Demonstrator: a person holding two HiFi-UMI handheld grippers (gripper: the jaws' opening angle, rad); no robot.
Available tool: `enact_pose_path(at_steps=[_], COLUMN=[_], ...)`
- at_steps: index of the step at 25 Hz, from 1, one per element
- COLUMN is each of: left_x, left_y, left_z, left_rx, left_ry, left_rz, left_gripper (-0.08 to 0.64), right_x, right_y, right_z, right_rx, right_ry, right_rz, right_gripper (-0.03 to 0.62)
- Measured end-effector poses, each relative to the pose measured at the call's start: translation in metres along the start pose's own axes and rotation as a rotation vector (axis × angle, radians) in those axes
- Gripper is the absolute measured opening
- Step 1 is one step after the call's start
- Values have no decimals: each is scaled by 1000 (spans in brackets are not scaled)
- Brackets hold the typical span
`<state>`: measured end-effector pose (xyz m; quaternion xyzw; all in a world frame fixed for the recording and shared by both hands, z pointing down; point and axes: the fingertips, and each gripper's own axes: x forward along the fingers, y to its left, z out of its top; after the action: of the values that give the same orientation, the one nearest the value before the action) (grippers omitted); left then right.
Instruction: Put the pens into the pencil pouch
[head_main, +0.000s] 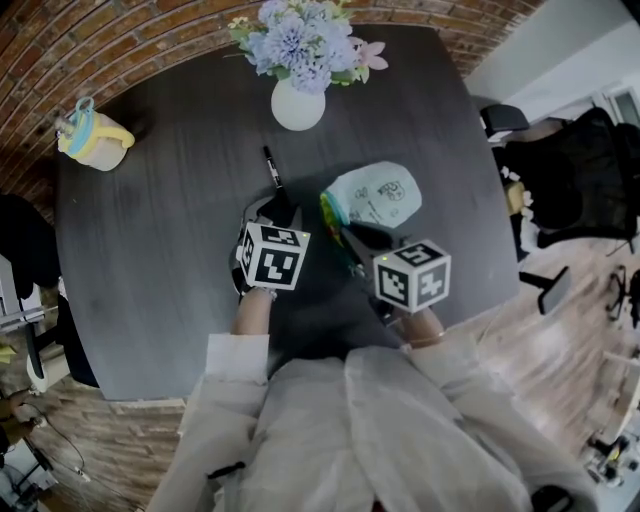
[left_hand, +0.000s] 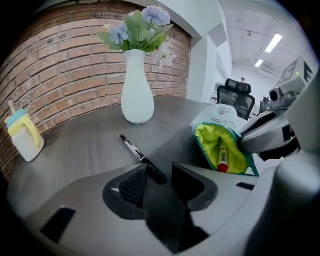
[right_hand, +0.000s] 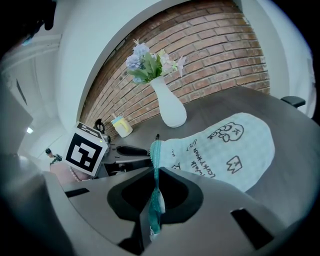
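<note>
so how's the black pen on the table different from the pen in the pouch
The black pen lies flat on the table, outside the pouch; the red-tipped pen sits inside the pouch's open mouth. The black pen is dark with a white label; the red-tipped pen has a pale barrel and a red end. Both are slim marker-style pens.
</note>
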<state>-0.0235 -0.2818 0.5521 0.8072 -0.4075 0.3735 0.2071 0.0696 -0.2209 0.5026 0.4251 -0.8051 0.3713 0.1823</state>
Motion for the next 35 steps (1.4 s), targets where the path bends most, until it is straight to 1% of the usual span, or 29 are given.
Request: enact_pose_path(at_steps=[3, 6, 8, 10, 15, 20, 29, 35], left_x=[4, 5, 5, 4, 0, -7, -40, -73], left_y=[1, 4, 4, 4, 6, 1, -5, -19], left_z=[-3, -2, -3, -5, -9, -18, -30, -28], left_rx=[-6, -16, -21, -29, -23, -2, 3, 38], left_ry=[26, 29, 32, 38, 53, 70, 26, -37], left_rz=[4, 21, 16, 8, 23, -17, -69, -116], left_gripper=[138, 138, 137, 120, 88, 65, 52, 51], right_x=[-1, -3, -3, -4, -7, -9, -12, -13], right_y=[-2, -4, -5, -6, -7, -6, -3, 1], right_z=[1, 1, 0, 0, -1, -1, -3, -3], right_rx=[3, 6, 8, 5, 0, -4, -16, -26], right_ry=[-2, -4, -3, -3, -5, -7, -17, -28], right_rz=[0, 0, -2, -1, -2, -4, -12, -16], right_gripper=[29, 29, 29, 29, 29, 29, 29, 29])
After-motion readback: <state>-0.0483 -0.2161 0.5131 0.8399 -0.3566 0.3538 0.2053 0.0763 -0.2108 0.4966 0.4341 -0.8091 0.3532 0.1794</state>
